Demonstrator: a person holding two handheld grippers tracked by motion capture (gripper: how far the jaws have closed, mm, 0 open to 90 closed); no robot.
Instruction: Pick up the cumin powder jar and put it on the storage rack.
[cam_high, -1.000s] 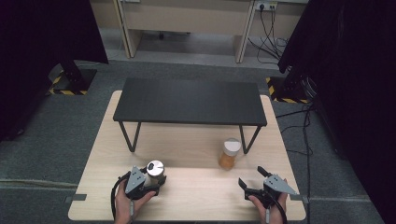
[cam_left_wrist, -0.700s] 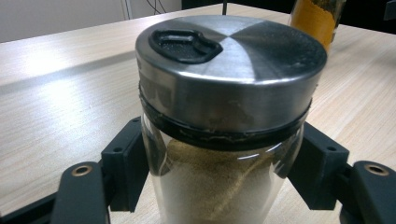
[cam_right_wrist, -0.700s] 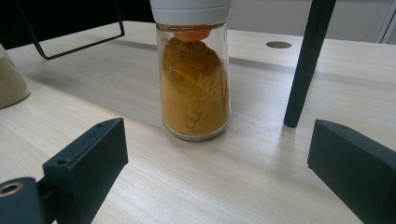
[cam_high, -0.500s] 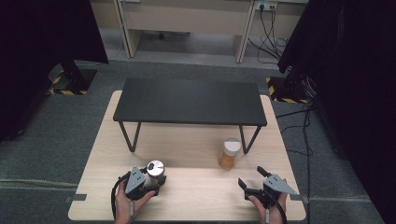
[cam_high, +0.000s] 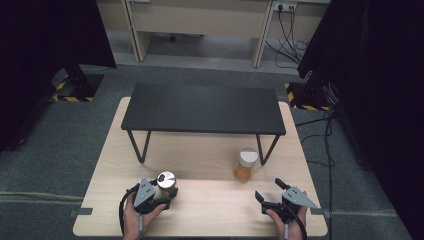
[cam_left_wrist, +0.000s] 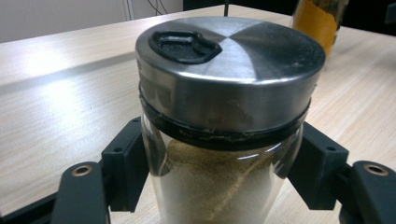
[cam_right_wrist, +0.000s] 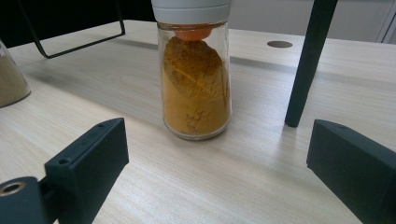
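Metal-lidded jar (cam_left_wrist: 224, 140) base cut off between the left gripper (cam_left_wrist: 219, 186) jaws, orange spice jar (cam_right_wrist: 195, 74) lid cropped ahead of the right gripper (cam_right_wrist: 219, 163)

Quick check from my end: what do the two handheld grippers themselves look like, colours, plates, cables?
Both are black, with blocky square-ended jaws. The left gripper and right gripper each carry a grey three-cornered plate on top. A black cable loops from each. Brass-coloured rings sit at the jaw pivots. No sleeves visible.

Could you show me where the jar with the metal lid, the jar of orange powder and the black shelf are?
Metal-lidded jar (cam_left_wrist: 229, 60), left gripper view, on its steel lid.
Orange powder jar (cam_right_wrist: 195, 93), right gripper view, on its glass body.
Black shelf (cam_high: 202, 107), high view, on its top surface.
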